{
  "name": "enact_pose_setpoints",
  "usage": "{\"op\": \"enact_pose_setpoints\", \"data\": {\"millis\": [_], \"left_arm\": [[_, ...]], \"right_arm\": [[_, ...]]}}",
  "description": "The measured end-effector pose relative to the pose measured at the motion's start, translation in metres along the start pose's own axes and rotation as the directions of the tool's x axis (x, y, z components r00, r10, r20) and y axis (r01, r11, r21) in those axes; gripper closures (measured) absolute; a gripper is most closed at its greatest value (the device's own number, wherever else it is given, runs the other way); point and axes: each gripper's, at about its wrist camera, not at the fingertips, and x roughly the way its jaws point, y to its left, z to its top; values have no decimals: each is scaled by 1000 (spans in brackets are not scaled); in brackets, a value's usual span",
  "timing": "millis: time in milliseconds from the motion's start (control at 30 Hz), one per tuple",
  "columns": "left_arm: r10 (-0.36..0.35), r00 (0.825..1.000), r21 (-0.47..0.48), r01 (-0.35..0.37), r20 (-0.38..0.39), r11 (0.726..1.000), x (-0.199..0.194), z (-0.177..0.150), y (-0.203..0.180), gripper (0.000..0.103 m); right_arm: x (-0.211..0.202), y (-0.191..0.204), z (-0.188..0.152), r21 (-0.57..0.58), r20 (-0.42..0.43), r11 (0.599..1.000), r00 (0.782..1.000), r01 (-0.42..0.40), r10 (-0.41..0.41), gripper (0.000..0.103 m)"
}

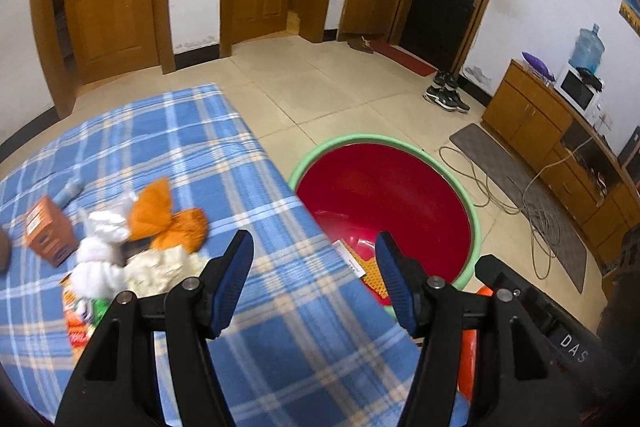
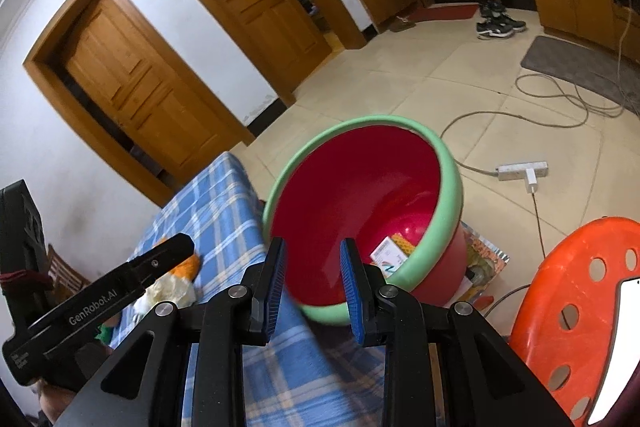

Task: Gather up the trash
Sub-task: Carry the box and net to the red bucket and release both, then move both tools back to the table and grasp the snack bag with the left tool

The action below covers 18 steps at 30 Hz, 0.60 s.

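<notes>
A: Trash pile [image 1: 132,251] sits on the blue plaid cloth [image 1: 280,307], orange wrapper [image 1: 168,219] on top, small box [image 1: 50,237] beside it.
B: Red basin [image 2: 360,203] just past the cloth's edge, packaging inside.
A: Left gripper [image 1: 314,267] spread wide, empty.
B: Right gripper [image 2: 312,269] narrower, pads parted, nothing between them. Orange stool [image 2: 572,287] nearby.

Glossy plastic basin [image 2: 448,187], checked cloth [image 1: 224,155]
</notes>
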Motion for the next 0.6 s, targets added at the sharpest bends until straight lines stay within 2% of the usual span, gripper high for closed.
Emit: {"op": "enact_pose_setpoints", "data": {"millis": [133, 267, 400, 467, 600], "left_arm": [[18, 1000, -24, -18, 19, 1000, -17, -6, 11, 40], [44, 999, -44, -43, 28, 998, -33, -12, 25, 40], [79, 996, -73, -76, 44, 994, -47, -22, 41, 40], [99, 994, -82, -95, 50, 992, -53, -28, 49, 34], [130, 990, -116, -123, 55, 986, -64, -42, 67, 34]], "right_arm": [[-4, 12, -6, -35, -5, 999, 1000, -13, 13, 59], [-6, 24, -14, -59, -28, 998, 999, -32, 31, 49], [-8, 34, -22, -81, -39, 996, 999, -33, 30, 45], [-7, 38, -26, -91, -45, 995, 999, -34, 30, 42], [-6, 47, -35, -116, -59, 993, 998, -25, 18, 37]]}}
